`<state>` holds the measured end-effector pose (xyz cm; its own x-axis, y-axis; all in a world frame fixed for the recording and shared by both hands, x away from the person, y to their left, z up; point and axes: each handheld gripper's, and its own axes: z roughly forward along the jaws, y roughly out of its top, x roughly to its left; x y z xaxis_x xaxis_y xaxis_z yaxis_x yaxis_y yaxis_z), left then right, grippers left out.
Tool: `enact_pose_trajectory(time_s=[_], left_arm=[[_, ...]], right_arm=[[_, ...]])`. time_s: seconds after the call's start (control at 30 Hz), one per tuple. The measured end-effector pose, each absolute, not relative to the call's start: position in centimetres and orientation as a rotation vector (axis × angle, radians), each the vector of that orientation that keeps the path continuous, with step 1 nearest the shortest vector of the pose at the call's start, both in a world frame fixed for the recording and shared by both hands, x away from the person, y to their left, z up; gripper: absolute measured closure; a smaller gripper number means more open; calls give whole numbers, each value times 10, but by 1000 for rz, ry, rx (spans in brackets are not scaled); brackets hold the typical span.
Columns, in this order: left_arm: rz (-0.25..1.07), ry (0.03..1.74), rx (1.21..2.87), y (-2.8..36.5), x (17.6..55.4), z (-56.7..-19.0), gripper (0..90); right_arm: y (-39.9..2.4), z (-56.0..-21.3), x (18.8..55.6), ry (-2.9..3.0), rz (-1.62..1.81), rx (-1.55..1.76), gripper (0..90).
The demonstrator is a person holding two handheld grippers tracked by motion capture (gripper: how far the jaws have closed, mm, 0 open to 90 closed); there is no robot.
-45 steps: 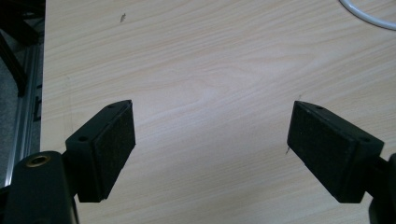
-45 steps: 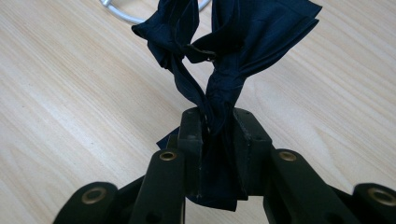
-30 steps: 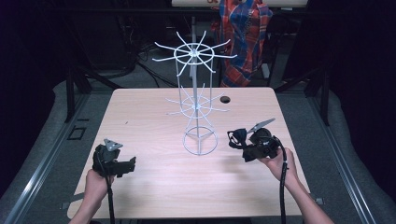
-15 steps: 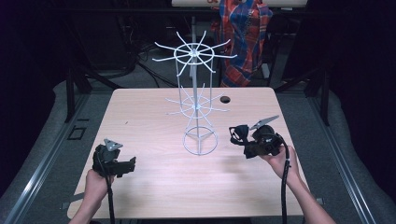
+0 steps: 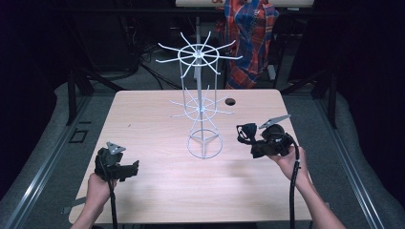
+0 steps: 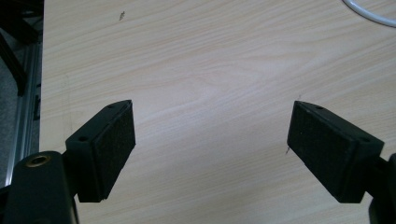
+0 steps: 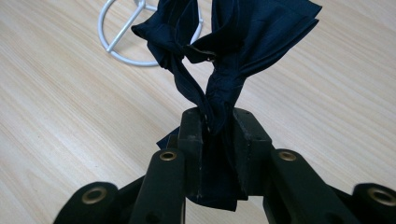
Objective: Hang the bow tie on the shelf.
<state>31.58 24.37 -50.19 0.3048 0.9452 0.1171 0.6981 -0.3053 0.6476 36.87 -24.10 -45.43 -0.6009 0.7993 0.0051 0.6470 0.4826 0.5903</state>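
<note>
right gripper, near table's right edge, clamps dark navy cloth w/ jaws closed. likely step: hang on wire rack; lift above a prong, approach slowly. left gripper wide open, empty.

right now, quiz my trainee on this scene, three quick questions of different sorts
1. True or false: the left gripper holds something.
2. Multiple choice: the right gripper is shut on a) a white ring b) dark blue cloth c) a cable.
3. Fill in: the rack stands on a round ____ base.

Key:
1. False. In the left gripper view its jaws stand wide apart over the bare table.
2. b. The cloth is pinched between the jaws and fans out above them.
3. Wire. The base is a white ring on the table, between the two grippers.
</note>
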Motion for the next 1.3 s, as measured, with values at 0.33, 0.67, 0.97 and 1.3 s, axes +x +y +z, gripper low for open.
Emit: enact_pose_trajectory(time_s=[0.33,0.67,0.97,1.3], left_arm=[[681,1463,2091,246,314,-502,155],[689,1466,2089,244,314,-501,155],[684,1467,2095,244,315,-502,155],[688,1465,2091,243,314,-502,155]], right_arm=[[-240,-448,370,2456,824,1218,747],[-240,-441,371,2447,853,1215,748],[-246,-435,371,2415,895,1226,748],[-247,-430,369,2405,916,1215,748]])
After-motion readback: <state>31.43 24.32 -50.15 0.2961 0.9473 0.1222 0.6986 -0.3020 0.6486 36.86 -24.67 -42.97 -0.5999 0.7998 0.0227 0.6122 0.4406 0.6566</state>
